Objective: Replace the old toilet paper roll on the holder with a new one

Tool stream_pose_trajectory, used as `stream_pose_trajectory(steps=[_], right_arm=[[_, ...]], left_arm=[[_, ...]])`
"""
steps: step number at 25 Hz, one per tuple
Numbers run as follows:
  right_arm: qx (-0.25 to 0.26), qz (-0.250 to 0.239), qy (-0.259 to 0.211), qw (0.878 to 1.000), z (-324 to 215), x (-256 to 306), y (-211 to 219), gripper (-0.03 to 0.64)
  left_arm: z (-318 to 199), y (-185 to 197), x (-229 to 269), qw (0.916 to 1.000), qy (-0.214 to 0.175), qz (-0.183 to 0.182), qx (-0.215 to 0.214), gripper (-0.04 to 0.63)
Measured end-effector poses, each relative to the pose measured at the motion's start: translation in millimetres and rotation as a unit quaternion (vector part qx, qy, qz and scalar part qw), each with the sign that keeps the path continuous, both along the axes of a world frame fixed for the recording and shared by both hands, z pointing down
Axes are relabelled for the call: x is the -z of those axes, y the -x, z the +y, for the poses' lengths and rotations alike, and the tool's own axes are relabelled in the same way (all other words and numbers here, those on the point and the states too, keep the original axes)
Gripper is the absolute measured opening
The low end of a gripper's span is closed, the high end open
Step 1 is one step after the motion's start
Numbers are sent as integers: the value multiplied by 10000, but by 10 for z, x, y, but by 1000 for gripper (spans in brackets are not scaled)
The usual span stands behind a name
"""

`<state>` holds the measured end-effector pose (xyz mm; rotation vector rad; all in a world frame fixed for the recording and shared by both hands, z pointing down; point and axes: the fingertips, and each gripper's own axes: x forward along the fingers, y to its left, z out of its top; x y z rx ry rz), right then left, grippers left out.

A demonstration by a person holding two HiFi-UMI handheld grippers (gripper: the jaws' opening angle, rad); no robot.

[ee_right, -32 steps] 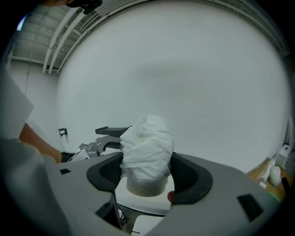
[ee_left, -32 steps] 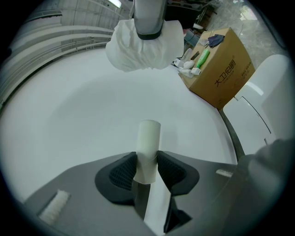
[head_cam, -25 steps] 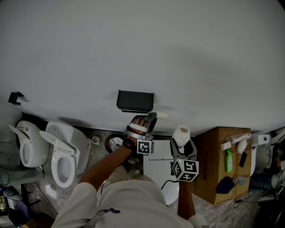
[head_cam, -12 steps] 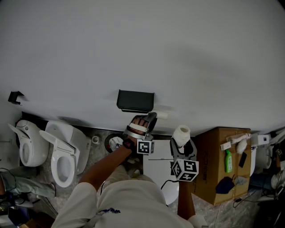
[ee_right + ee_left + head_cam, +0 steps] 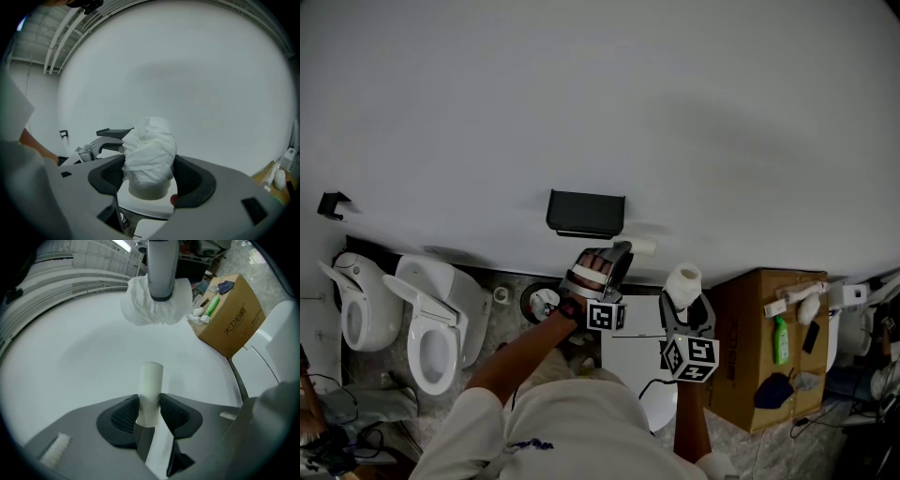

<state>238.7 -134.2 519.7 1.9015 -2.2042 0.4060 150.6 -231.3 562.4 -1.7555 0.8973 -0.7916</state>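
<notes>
The black holder [image 5: 586, 214] is fixed to the white wall and carries no roll. Just below and to the right of it, my left gripper [image 5: 623, 247] is shut on a pale empty cardboard tube [image 5: 642, 244]. In the left gripper view the tube [image 5: 150, 390] stands pinched between the dark pads of that gripper [image 5: 150, 412]. My right gripper [image 5: 682, 300] is shut on a full white toilet paper roll [image 5: 682, 282], held right of the left one. In the right gripper view the roll [image 5: 150, 154] fills the jaws of that gripper [image 5: 150, 177]. The same roll [image 5: 157, 303] shows in the left gripper view.
Two white toilets [image 5: 436, 323] [image 5: 354, 305] stand at the left. A cardboard box [image 5: 750, 375] with a green bottle [image 5: 781, 339] is at the right. A white lidded bin [image 5: 637, 356] sits below the grippers. A small black hook [image 5: 333, 204] hangs on the wall.
My left gripper has tipped a little with the tube still in it. The right gripper and its roll have kept still.
</notes>
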Motion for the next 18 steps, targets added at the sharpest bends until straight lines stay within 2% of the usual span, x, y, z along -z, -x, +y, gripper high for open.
stream_pose_trajectory(steps=[12, 18], right_arm=[[87, 13, -10, 10000, -34, -6, 33, 308], [213, 16, -31, 9998, -63, 11, 139, 308]], left_arm=[[229, 201, 339, 9956, -2, 937, 84, 149], [285, 406, 617, 9829, 246, 1806, 253, 149]])
